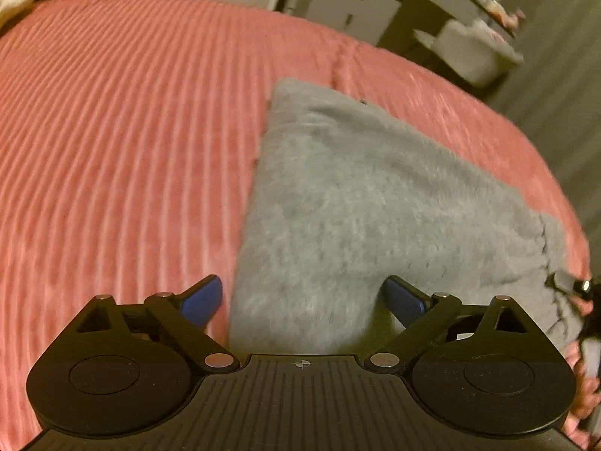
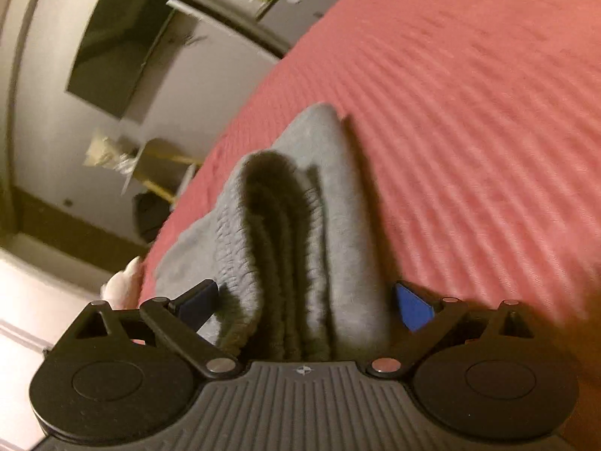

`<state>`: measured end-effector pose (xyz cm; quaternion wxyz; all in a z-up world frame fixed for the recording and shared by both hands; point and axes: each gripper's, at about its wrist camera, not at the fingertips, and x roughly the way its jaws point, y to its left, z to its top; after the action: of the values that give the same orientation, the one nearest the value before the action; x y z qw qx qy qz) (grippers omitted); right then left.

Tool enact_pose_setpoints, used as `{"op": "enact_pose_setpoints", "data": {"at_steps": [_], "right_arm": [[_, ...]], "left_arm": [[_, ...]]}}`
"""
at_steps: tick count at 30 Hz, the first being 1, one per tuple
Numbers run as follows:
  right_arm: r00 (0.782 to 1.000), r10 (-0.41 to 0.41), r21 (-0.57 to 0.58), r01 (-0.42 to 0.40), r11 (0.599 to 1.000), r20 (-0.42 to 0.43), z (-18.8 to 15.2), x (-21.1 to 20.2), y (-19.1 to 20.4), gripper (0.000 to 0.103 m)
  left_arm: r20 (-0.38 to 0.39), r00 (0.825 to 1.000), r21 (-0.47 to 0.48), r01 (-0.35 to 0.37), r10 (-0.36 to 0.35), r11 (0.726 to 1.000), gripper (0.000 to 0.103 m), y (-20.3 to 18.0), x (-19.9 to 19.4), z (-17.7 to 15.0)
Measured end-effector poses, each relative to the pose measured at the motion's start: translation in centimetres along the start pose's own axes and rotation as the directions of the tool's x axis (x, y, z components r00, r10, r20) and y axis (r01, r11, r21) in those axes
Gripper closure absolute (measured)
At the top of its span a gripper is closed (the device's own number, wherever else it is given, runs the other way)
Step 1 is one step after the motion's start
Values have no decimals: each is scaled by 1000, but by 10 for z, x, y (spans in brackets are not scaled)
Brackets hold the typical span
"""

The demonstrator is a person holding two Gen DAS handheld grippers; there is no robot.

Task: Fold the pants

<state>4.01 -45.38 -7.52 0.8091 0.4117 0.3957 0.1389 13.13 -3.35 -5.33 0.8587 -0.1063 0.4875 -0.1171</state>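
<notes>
Nearest the left wrist camera, the left gripper (image 1: 302,302) stands with its blue-padded jaws spread wide and nothing clamped; the near end of the grey pants (image 1: 349,206) lies between and below the fingers, with no sign of the pads pressing on the cloth. The right gripper (image 2: 306,300) is likewise fully spread, its blue pads clear on either side of the pants (image 2: 296,248). Only the right wrist view shows the folded edge end-on, with several stacked layers and dark creases between them. The left wrist view instead shows the flat top face of the bundle, a tapering grey shape lying near the right edge of the pink ribbed bedspread (image 1: 124,143). Farther off, the right wrist view shows a dark wall-mounted screen (image 2: 120,45), and the left wrist view a blurred white cabinet (image 1: 349,7).
</notes>
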Motion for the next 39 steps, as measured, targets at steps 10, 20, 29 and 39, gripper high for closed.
{"op": "enact_pose_setpoints", "data": {"at_steps": [10, 20, 29, 39], "right_arm": [[1000, -25, -149, 27, 988, 15, 5, 18, 22, 29], [998, -45, -117, 40, 992, -44, 15, 36, 26, 8], [992, -113, -238, 122, 964, 51, -5, 25, 51, 37], [983, -184, -169, 182, 969, 8, 6, 43, 56, 31]], "left_arm": [[-3, 999, 60, 45, -45, 997, 1, -17, 18, 16], [21, 994, 102, 108, -111, 989, 0, -20, 33, 15], [69, 983, 100, 161, -168, 982, 35, -25, 20, 5], [75, 988, 1, 136, -136, 991, 32, -33, 27, 12]]}}
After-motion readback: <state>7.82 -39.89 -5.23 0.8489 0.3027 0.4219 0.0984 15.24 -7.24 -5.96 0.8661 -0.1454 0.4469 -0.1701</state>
